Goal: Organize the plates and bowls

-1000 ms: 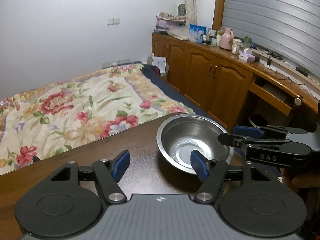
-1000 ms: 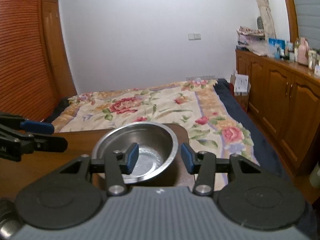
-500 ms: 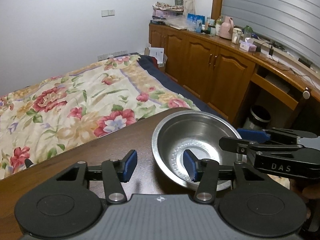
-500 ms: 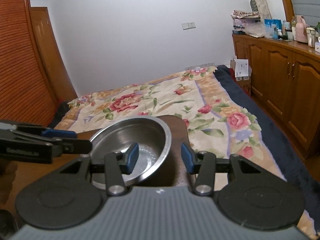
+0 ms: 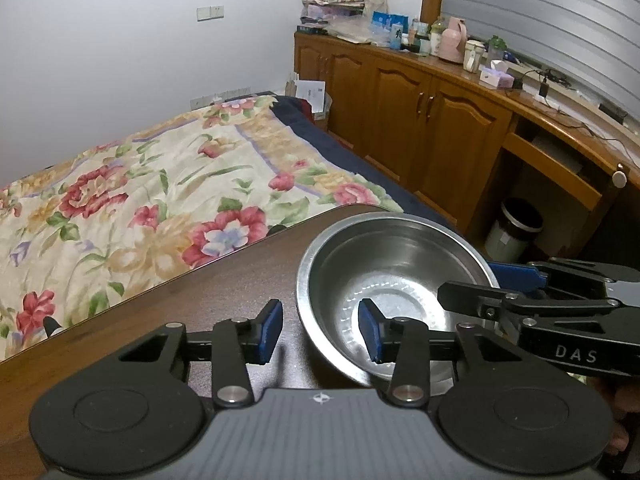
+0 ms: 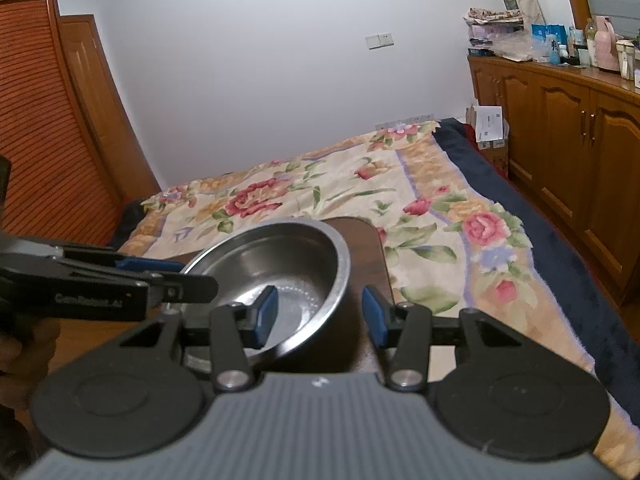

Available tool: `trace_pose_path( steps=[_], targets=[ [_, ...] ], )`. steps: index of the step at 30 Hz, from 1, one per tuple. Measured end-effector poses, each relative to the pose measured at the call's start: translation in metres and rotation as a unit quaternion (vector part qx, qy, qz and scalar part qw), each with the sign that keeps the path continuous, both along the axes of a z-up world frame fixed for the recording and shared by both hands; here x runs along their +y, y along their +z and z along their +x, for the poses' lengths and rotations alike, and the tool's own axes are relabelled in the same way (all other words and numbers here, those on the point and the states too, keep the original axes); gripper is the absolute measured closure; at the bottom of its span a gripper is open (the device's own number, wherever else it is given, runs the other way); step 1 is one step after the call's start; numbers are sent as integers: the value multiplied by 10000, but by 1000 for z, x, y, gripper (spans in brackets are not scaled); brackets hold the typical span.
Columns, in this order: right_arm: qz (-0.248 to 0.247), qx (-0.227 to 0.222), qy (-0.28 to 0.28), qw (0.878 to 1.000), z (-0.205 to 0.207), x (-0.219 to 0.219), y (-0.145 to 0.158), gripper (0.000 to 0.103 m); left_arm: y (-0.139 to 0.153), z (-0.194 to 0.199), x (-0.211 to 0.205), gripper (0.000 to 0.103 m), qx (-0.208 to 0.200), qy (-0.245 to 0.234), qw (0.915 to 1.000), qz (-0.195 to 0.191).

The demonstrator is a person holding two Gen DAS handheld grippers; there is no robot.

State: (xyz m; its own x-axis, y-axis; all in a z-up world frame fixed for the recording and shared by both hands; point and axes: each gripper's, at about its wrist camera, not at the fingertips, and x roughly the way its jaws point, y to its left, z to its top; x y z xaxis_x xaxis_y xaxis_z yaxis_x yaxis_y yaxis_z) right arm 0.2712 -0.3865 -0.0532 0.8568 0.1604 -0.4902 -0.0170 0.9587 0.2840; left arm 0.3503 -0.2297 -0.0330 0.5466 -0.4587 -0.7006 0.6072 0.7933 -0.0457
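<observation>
Comparing with a second ago, we find the left hand-held gripper (image 5: 320, 330) closing astride the steel bowl's (image 5: 394, 264) near rim on the desk (image 5: 224, 280), not yet pinching, while the right hand-held gripper (image 6: 318, 318) straddles the opposite rim half-open, suggesting a lift.

Left hand-held gripper (image 5: 320, 330): pitched down and forward, jaws closing, one blue pad inside the bowl (image 5: 394, 280), the other outside its rim, pads not yet touching metal. Right hand-held gripper (image 6: 318, 316): shallower downward tilt, jaws partly apart and straddling the opposite rim, left pad inside, right pad outside, gap visible on both sides. The two tools face each other across the bowl. A hand (image 6: 18, 354) shows behind the left tool.
</observation>
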Motion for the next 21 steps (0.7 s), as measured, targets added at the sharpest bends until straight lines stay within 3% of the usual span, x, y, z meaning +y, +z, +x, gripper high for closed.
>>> trace_pose_path(
  steps=[9,19,21],
  targets=[
    [65,54,18,10000,2,1,-1,55,-5,9,1,78,302,17,9995,-19],
    [138,111,18,9998,4,2,-4,59,-5,8,2,81,367,6,9993,-86],
    [183,109,27,9998,4,2,-5,67,-4,7,3,82,395,10,9992,-89]
  ],
)
